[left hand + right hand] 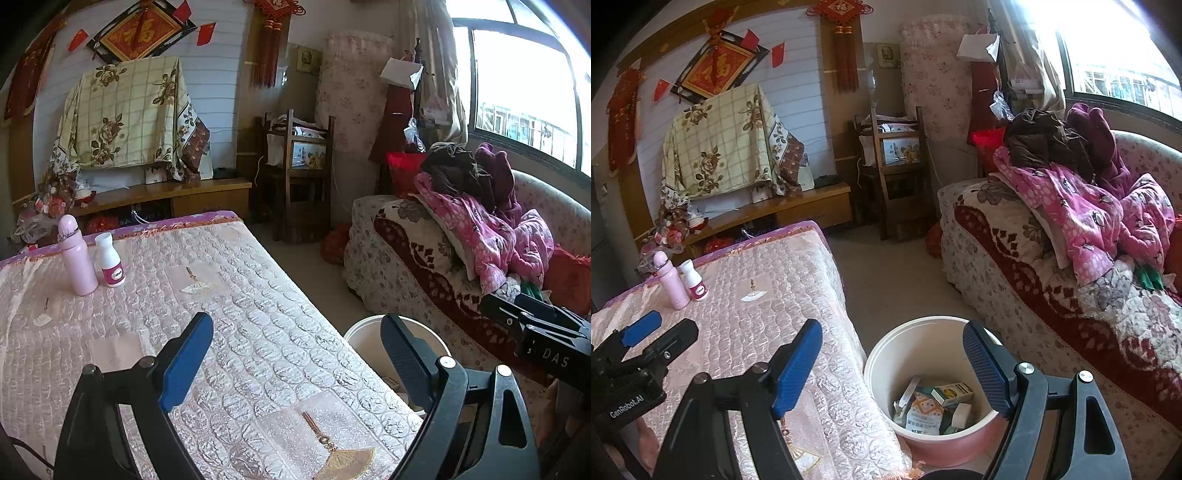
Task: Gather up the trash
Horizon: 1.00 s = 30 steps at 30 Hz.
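Left wrist view: your left tool (297, 354) was spread apart, holding nothing, over the bed (258, 314). Right wrist view: your right tool (892, 363) was apart too, above the bin (882, 354) with the trash (932, 406) inside, right of the bed.

Pink bin (886, 354) (floor, beside bed) with small boxes (951, 393)

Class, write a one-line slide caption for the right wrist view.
Open right gripper hovers above a bin of discarded packets beside the table, where two bottles stand.
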Motion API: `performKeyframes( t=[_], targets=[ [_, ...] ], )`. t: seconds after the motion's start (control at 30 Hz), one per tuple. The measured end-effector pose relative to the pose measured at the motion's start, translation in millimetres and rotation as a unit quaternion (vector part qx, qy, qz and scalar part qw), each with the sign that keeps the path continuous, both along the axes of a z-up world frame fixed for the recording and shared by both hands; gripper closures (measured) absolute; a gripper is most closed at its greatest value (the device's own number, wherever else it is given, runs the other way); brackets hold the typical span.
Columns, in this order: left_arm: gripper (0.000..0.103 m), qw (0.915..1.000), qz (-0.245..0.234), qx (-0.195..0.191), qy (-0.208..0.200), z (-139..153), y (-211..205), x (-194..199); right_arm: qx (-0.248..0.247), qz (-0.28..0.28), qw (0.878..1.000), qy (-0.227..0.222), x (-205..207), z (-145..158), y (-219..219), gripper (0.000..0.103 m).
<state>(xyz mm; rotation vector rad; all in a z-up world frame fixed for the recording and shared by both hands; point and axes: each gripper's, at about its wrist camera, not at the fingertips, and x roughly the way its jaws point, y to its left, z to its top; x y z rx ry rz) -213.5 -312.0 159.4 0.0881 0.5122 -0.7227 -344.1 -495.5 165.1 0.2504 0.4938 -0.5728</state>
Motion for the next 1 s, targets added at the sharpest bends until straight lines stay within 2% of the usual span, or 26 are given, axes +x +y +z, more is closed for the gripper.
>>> performKeyframes(
  t=[1.0],
  targets=[
    [0.011,0.9998,-0.011,0.013,0.000,-6,-11,-1,0.010,-0.005,1.000,0.007,4,-5,-6,0.022]
  ],
)
